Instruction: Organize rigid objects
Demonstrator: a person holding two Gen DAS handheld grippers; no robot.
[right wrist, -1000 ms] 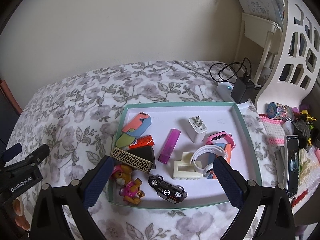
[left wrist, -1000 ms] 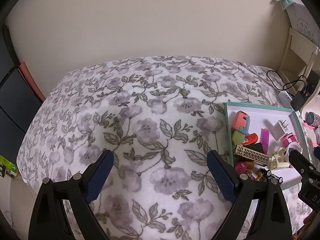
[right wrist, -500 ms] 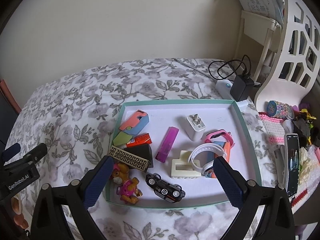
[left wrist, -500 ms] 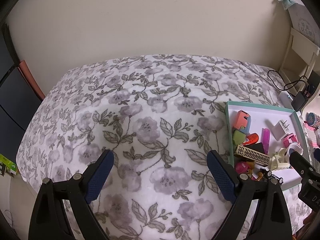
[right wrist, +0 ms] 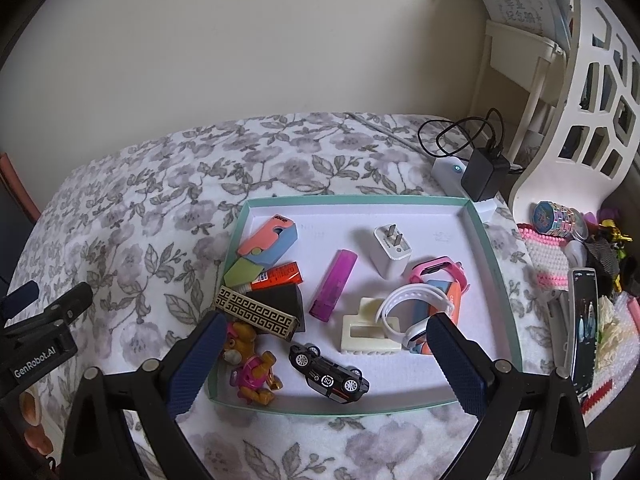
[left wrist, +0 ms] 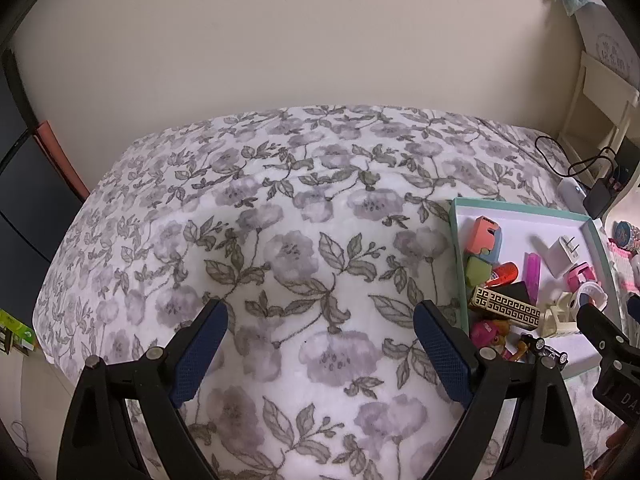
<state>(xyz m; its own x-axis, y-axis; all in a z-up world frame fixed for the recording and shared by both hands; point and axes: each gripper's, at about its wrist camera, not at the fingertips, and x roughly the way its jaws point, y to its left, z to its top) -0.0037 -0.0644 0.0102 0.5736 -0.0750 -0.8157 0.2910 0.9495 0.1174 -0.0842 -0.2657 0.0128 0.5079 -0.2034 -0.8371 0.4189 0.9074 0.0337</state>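
Observation:
A teal-rimmed tray [right wrist: 352, 199] lies on the flowered bedspread [left wrist: 280, 208]. It holds a black toy car [right wrist: 328, 374], a pup figure [right wrist: 252, 372], a gold-patterned box [right wrist: 256, 312], a purple stick [right wrist: 334, 284], a white plug [right wrist: 390, 254], a pink watch [right wrist: 440, 270], a white band [right wrist: 412, 308] and a cream clip [right wrist: 368, 336]. My right gripper [right wrist: 326, 320] hangs open over the tray's near half, touching nothing. My left gripper [left wrist: 320, 307] stands open over bare bedspread, left of the tray [left wrist: 456, 248].
A black adapter [right wrist: 484, 172] with a coiled cable sits past the tray's far right corner. To the right stand a white cut-out shelf [right wrist: 560, 140], a phone [right wrist: 584, 320] and pink beadwork [right wrist: 544, 256]. The bed drops off at its left edge [left wrist: 60, 264].

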